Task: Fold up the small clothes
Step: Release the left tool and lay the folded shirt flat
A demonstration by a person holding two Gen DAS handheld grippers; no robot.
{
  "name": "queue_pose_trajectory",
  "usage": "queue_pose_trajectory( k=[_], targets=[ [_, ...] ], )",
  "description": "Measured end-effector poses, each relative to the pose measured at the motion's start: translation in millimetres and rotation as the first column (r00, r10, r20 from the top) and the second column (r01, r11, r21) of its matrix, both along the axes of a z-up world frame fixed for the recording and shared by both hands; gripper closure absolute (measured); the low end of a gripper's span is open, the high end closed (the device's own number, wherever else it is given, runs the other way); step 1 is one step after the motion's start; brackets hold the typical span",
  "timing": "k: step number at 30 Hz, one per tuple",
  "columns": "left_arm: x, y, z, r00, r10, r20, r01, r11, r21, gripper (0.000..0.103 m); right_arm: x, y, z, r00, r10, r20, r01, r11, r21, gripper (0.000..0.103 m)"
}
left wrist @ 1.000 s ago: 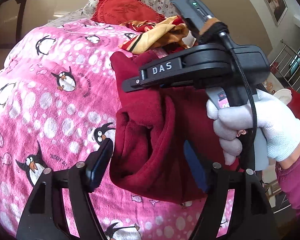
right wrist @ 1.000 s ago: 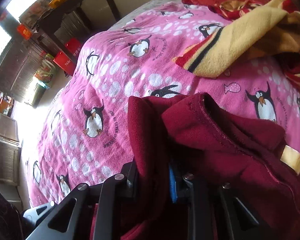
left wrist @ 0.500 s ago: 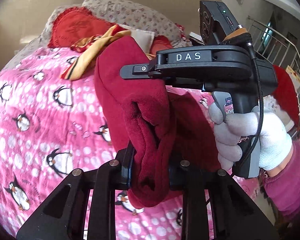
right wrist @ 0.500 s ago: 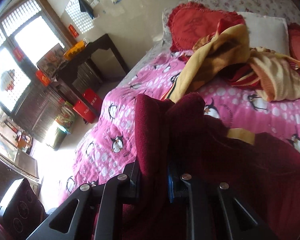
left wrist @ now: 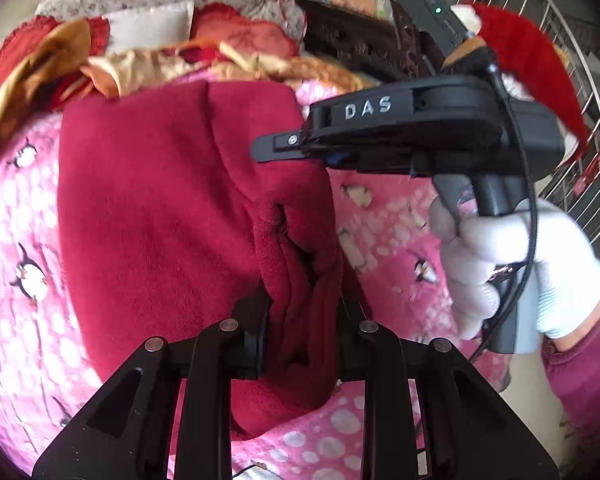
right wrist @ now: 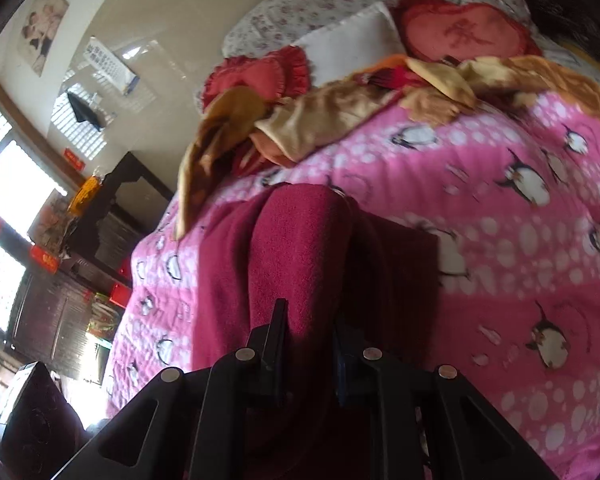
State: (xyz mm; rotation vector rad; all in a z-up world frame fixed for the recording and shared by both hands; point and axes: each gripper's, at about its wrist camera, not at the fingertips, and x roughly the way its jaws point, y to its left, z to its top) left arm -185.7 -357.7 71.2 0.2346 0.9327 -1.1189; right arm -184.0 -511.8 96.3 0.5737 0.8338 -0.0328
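Note:
A dark red fleece garment [left wrist: 172,200] hangs spread above the pink penguin bedspread [left wrist: 12,240]. My left gripper [left wrist: 300,320] is shut on a bunched edge of it at the bottom. My right gripper [left wrist: 284,148] shows from the side in the left wrist view, held by a white-gloved hand [left wrist: 512,272], gripping the garment's upper right edge. In the right wrist view the right gripper [right wrist: 310,340] is shut on the red garment [right wrist: 296,248], which drapes away over the bedspread [right wrist: 500,240].
A yellow and red striped cloth [right wrist: 340,116] lies crumpled at the bed's head, by red heart cushions [right wrist: 464,32] and a white pillow [right wrist: 352,44]. A metal rack [left wrist: 580,80] stands at the right. Dark furniture [right wrist: 112,208] stands beside the bed.
The left gripper closed on the red garment's edge. Both grippers lifted and moved apart, and the bunched garment now hangs spread out wider between them.

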Motion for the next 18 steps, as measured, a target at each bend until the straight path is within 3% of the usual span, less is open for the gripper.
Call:
queue_pose_trajectory(
  k=[3, 5, 8, 10, 13, 15, 18],
  targets=[
    [-1, 0, 5, 1.000, -0.027, 0.004, 0.027, 0.999, 0.034, 0.074, -12, -22, -26, 0.998, -0.051, -0.042, 0.053, 0.996, 0.071, 0.085],
    [-7, 15, 21, 0.999, -0.041, -0.018, 0.041, 0.999, 0.010, 0.057, -20, -32, -25, 0.997, -0.078, -0.024, 0.080, 0.989, 0.126, 0.085],
    [-8, 51, 48, 0.999, 0.002, 0.043, 0.002, 0.996, -0.087, 0.035, -28, -34, 1, 0.993, -0.117, 0.013, 0.117, 0.992, 0.039, 0.082],
    [-1, 67, 54, 0.995, 0.059, 0.083, -0.049, 0.992, -0.119, 0.034, -28, -26, 22, 0.992, -0.112, 0.056, 0.114, 0.993, -0.026, 0.082],
    [14, 68, 40, 0.986, 0.135, 0.099, -0.131, 0.990, -0.054, 0.034, -18, -7, 41, 0.992, -0.020, 0.122, 0.028, 0.998, -0.063, 0.082],
    [22, 62, 23, 0.984, 0.165, 0.065, -0.165, 0.986, -0.014, 0.034, 1, 9, 38, 0.995, 0.047, 0.093, -0.038, 0.994, -0.103, 0.082],
    [28, 48, -2, 0.982, 0.181, 0.044, -0.184, 0.982, 0.054, 0.034, 23, 16, 19, 0.997, 0.066, 0.042, -0.059, 0.989, -0.139, 0.082]
  ],
)
